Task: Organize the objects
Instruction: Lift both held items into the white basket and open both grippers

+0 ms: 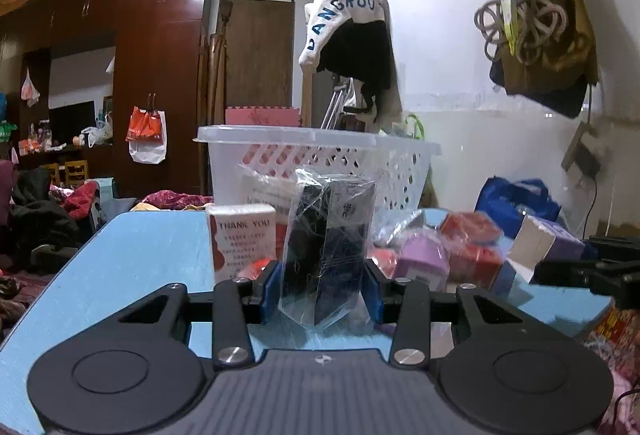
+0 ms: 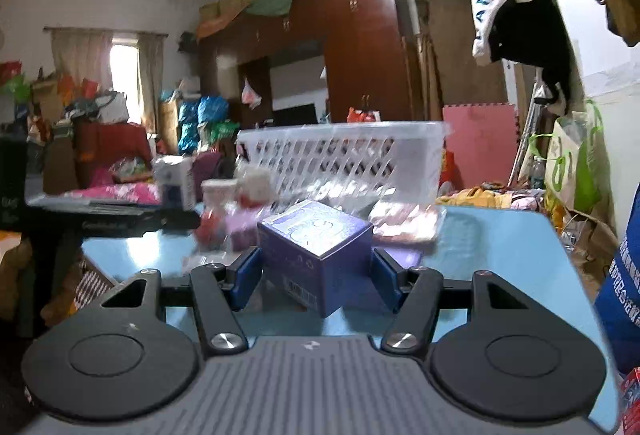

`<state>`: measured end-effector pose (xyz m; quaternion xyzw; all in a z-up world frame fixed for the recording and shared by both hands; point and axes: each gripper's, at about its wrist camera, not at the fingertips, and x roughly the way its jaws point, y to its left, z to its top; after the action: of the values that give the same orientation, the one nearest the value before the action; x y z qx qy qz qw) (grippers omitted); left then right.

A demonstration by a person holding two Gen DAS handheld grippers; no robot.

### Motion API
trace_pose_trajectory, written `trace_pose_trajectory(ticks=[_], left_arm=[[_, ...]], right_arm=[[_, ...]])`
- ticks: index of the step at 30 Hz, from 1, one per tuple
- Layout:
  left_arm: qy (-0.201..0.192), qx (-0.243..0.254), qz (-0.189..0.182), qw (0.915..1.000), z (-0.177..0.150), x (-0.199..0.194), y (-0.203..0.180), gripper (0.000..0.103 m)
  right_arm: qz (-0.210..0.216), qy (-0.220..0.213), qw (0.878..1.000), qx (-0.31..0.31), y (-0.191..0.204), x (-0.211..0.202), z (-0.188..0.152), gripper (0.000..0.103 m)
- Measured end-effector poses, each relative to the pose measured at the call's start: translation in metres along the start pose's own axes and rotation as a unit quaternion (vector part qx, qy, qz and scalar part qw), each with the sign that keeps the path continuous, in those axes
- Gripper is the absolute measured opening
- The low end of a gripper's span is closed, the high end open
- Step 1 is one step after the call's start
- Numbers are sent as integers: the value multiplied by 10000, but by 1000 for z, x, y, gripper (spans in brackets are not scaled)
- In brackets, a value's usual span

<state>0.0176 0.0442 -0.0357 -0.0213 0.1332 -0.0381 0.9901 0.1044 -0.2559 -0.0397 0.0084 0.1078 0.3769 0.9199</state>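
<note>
In the left wrist view my left gripper (image 1: 322,291) is shut on a black packet in clear plastic wrap (image 1: 326,251), held upright just above the blue table (image 1: 152,255). In the right wrist view my right gripper (image 2: 316,275) is shut on a purple box (image 2: 316,255), tilted, held over the blue table (image 2: 500,259). A white plastic basket (image 1: 320,159) stands at the table's far side; it also shows in the right wrist view (image 2: 344,159). The right gripper's black body (image 1: 592,271) shows at the right edge of the left wrist view.
On the table before the basket lie a white "THANK YOU" box (image 1: 242,239), a pink-purple box (image 1: 424,259), a red box (image 1: 472,239) and a white and purple box (image 1: 544,243). A blue bag (image 1: 516,199) stands beyond the table. Clothes hang on the wall.
</note>
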Motion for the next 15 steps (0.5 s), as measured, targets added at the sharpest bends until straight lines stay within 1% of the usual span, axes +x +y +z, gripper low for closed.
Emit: trace_pose_trajectory(ticks=[2, 5, 9, 11, 12, 14, 15], left_arm=[[-49, -88, -47, 9999, 9, -1, 5, 46], [-183, -173, -147, 9996, 32, 0, 10, 46], [-311, -230, -247, 9989, 80, 15, 14, 46], [-317, -271, -264, 9988, 106, 31, 16, 46], [-296, -300, -234, 9988, 117, 40, 17, 46], [-146, -309, -169, 9993, 136, 68, 19, 46], [-10, -311, -104, 9995, 143, 84, 20, 46]], right_arm=[[-2, -38, 10000, 28, -5, 2, 11, 63], [10, -160, 9998, -85, -7, 11, 38, 63], [24, -388, 9987, -318, -3, 36, 88, 63], [-75, -333, 9984, -445, -1, 60, 108, 63], [-72, -283, 9987, -410, -2, 73, 115, 64], [-24, -128, 9994, -308, -7, 100, 125, 64], [-67, -27, 9994, -345, -9, 114, 129, 64]])
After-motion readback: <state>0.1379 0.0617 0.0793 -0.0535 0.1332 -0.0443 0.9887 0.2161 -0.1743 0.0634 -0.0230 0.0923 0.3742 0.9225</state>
